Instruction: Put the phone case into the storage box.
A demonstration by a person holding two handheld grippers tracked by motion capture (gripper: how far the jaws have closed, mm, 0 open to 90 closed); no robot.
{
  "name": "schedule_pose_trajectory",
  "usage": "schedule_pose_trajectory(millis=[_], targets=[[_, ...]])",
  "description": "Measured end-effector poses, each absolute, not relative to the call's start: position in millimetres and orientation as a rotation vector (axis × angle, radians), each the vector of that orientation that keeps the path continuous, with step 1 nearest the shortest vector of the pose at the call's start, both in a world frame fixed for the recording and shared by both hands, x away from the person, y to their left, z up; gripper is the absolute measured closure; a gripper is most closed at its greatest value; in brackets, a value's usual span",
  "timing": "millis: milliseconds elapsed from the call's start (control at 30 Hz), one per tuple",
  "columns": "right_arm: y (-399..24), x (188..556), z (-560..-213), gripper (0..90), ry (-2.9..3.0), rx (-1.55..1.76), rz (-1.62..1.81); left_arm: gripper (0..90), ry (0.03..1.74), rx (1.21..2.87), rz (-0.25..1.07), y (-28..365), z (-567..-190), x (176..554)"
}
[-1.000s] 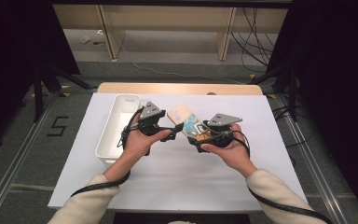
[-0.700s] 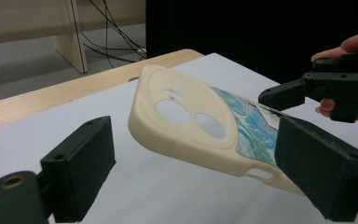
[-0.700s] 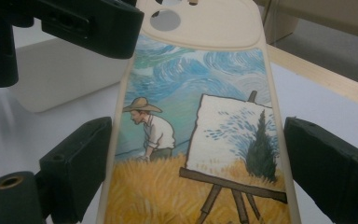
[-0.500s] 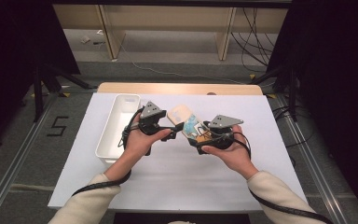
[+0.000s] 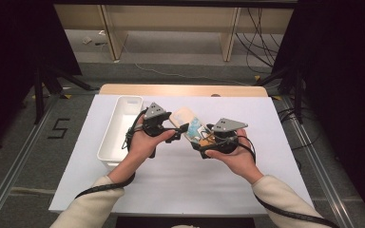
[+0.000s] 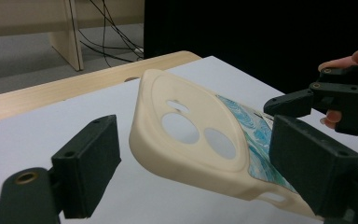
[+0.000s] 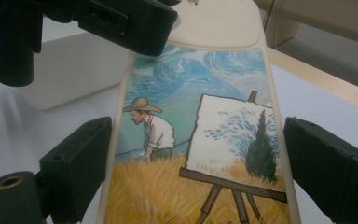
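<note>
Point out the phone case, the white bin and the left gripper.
phone case [image 6: 191, 140]: left gripper view, cream back by the camera holes.
white bin [image 5: 119, 124]: high view, inner floor.
left gripper [image 5: 179, 132]: high view, between its fingertips.

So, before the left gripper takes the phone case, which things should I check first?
1. Right gripper holds the phone case, jaws against both long edges: ok.
2. Case is between the left gripper's jaws: ok.
3. Left grip is complete: not ok; the jaws have just been closing, but one is clear of the camera end.
4. Case is lifted off the table: ok.
5. White tray is free inside: cannot tell, the left hand hides part.
</note>
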State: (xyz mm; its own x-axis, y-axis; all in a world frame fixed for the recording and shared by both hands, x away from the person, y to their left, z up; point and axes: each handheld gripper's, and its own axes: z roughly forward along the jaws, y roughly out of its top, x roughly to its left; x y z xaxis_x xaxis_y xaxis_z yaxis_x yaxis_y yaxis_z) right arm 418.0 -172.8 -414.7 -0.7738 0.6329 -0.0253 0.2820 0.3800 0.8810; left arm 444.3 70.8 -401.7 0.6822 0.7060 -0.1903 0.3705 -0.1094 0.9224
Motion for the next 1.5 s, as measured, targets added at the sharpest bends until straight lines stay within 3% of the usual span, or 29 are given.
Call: schedule_pose_trajectory(millis=[367,1267,1300,1333,1367,1400,1500], targets=[[-172,417,-414,11.5,2.282,0.787,1.356,25.2,0.882,1.700,0.325,71,-403,445],[-170,418,-423,11.5,2.314,0.779,1.317,69.2,0.899,1.506,0.162,78,-395,442],[-170,418,-424,13.5,2.318,0.775,1.313,71.1,0.891,1.495,0.149,77,-394,441],[-170,417,-424,45.9,2.329,0.759,1.315,78.3,0.868,1.511,0.161,76,-392,439],[-170,415,-425,51.5,2.232,0.791,1.378,79.2,0.851,1.530,0.194,73,-390,436],[-170,416,-424,38.8,2.234,0.808,1.372,79.0,0.836,1.547,0.214,71,-388,434],[-170,417,-423,33.2,2.230,0.807,1.363,79.4,0.804,1.533,0.174,69,-382,430]])
